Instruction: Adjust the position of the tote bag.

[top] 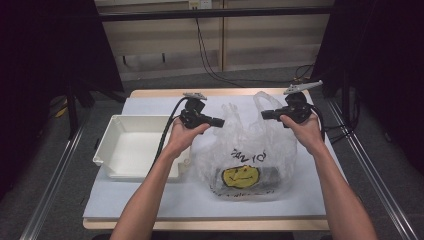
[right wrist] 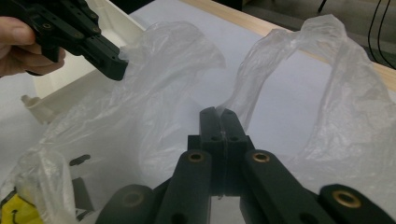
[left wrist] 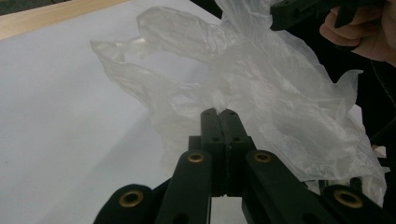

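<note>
Nearest the person, the clear plastic bag (top: 245, 160) sits on the white sheet (top: 150, 200) covering the table, its yellow smiley print (top: 241, 176) facing the camera at about six o'clock from the grippers. Something dark lies inside it, too blurred through the film to name. The bag's lower half rests on the sheet while its upper rim is drawn up and apart, which reads as an effort to open the mouth.

At nine o'clock from the bag's rim, the left gripper (top: 218, 120) has its jaws closed tight on a pinch of the film, as its own view shows (left wrist: 218, 111). At three o'clock, the right gripper (top: 265, 114) is likewise clamped on thin plastic near a handle loop (right wrist: 218, 111). Holding opposite sides lets the two hands spread the opening evenly.

Farther left, just beside the bag, a white plastic tray (top: 107, 145) lies, probably placed within reach for the contents.
</note>
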{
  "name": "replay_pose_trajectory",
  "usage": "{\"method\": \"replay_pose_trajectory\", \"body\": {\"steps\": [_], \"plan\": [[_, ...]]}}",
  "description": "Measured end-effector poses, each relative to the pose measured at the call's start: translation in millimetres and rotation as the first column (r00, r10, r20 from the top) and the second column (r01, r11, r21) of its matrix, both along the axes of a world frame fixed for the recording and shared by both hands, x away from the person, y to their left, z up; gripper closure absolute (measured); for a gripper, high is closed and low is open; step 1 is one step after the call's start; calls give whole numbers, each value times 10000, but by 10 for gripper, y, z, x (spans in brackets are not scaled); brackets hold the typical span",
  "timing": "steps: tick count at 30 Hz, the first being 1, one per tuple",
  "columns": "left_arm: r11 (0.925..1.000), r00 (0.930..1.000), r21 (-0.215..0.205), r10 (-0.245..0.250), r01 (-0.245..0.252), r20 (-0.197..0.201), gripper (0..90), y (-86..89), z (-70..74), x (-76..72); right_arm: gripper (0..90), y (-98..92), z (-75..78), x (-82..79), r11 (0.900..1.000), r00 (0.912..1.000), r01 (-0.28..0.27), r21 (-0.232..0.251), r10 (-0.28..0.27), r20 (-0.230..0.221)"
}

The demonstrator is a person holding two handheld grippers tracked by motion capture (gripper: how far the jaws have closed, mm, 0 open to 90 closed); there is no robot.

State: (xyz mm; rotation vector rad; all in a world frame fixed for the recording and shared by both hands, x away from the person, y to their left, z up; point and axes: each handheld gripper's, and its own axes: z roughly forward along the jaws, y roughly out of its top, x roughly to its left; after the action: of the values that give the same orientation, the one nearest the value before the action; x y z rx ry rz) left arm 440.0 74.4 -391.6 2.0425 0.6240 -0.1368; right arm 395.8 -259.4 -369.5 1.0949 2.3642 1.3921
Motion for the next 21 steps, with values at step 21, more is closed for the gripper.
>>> {"method": "replay_pose_trajectory", "body": {"steps": [21], "plan": [[9859,9862,-1540,-408,658,1606,900,279,521,-535,900,-277,494,-662,9944,9881,-122,1046,-41,1538]]}}
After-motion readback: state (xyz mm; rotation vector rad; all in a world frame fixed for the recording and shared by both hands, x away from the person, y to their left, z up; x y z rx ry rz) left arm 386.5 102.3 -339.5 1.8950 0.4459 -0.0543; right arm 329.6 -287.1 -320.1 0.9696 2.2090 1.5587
